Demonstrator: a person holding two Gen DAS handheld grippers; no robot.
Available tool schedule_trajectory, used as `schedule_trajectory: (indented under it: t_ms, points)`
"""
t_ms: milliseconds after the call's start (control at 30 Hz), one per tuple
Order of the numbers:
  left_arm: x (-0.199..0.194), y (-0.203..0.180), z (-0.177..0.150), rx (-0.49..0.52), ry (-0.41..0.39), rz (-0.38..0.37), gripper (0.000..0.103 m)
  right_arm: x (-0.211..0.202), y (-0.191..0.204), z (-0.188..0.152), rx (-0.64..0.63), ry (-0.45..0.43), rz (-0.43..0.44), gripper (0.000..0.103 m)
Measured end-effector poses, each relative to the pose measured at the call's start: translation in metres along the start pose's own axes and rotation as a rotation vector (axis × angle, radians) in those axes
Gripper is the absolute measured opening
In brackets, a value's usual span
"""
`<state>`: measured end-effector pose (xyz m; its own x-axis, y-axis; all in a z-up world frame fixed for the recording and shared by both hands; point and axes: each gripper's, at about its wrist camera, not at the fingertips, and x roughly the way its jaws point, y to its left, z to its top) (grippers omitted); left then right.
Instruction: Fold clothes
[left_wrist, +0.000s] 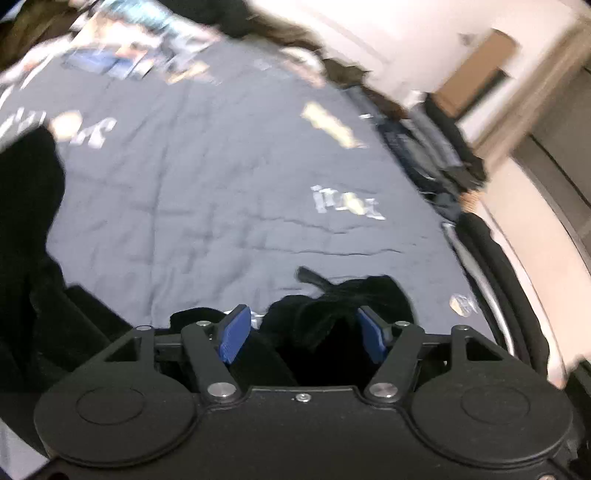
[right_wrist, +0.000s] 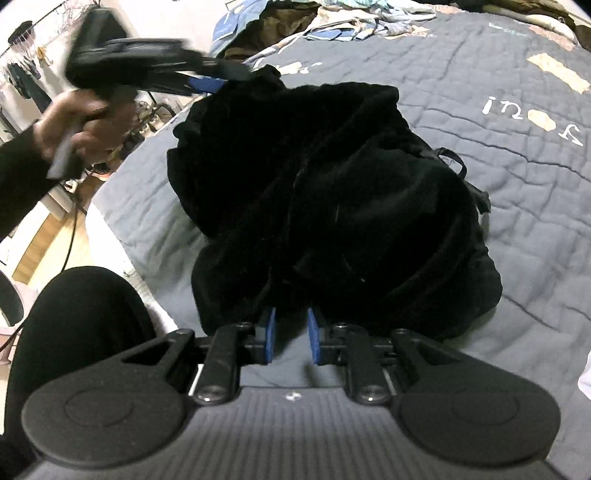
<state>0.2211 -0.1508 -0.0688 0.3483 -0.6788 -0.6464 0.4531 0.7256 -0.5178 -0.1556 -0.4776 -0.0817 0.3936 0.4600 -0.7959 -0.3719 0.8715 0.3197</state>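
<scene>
left gripper (right_wrist: 221, 79) motion-blurred; far clothes pile (left_wrist: 122, 44) perhaps shirts

I was in a bedroom at home. I worked over a bed covered by a grey quilted bedspread (right_wrist: 461, 74) with pale lettering, loose clothes heaped (right_wrist: 369, 11) at its far edge. Garments hung on a clothes rail (right_wrist: 22, 62) by the white wall, above wooden flooring (right_wrist: 40, 240).

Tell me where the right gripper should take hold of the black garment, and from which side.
Probably the near hem of the black garment, where it meets the grey quilt. Come in low from the near side: that edge lies just past the right gripper, whose narrowly parted jaws hold nothing, while the middle is a bunched mound offering no clean edge.
</scene>
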Motion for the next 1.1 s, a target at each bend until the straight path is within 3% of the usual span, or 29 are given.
schedule_trajectory:
  t_ms: [67,133,200,267,433,467,600,700,900,1000,1033,1100]
  points:
    - [0.016,0.002,-0.001,0.008,0.075,-0.002,0.063,-0.006,-0.001,0.0,0.005,-0.018,-0.002,0.02]
    - [0.024,-0.005,-0.01,0.05,0.095,-0.011,0.061,-0.012,-0.003,0.0,0.013,-0.04,-0.008,0.023]
    - [0.028,-0.017,-0.023,0.123,0.094,-0.015,0.052,-0.019,-0.007,0.003,0.031,-0.067,-0.017,0.024]
    - [0.029,-0.027,-0.037,0.201,0.118,-0.028,0.023,-0.027,-0.013,0.006,0.053,-0.099,-0.031,0.028]
    - [0.0,-0.044,-0.07,0.395,0.171,-0.09,0.014,-0.042,-0.037,0.019,0.118,-0.185,-0.106,0.036]
    - [-0.009,-0.047,-0.077,0.425,0.186,-0.109,0.007,-0.043,-0.042,0.021,0.129,-0.199,-0.119,0.036]
    - [-0.042,-0.063,-0.099,0.554,0.239,-0.137,0.007,-0.038,-0.056,0.032,0.143,-0.231,-0.162,0.041]
    - [-0.054,-0.066,-0.104,0.593,0.253,-0.121,0.007,-0.021,-0.066,0.034,0.151,-0.214,-0.171,0.043]
    - [-0.046,-0.064,-0.09,0.582,0.173,-0.047,0.016,0.011,-0.076,0.029,0.181,-0.174,-0.181,0.049]
    - [-0.037,-0.067,-0.078,0.574,0.151,-0.031,0.036,0.021,-0.067,0.025,0.141,-0.142,-0.182,0.049]
    - [-0.033,-0.067,-0.075,0.577,0.148,-0.024,0.048,0.023,-0.066,0.024,0.135,-0.135,-0.181,0.049]
    - [-0.027,-0.067,-0.071,0.585,0.146,0.023,0.055,0.023,-0.066,0.023,0.138,-0.134,-0.174,0.049]
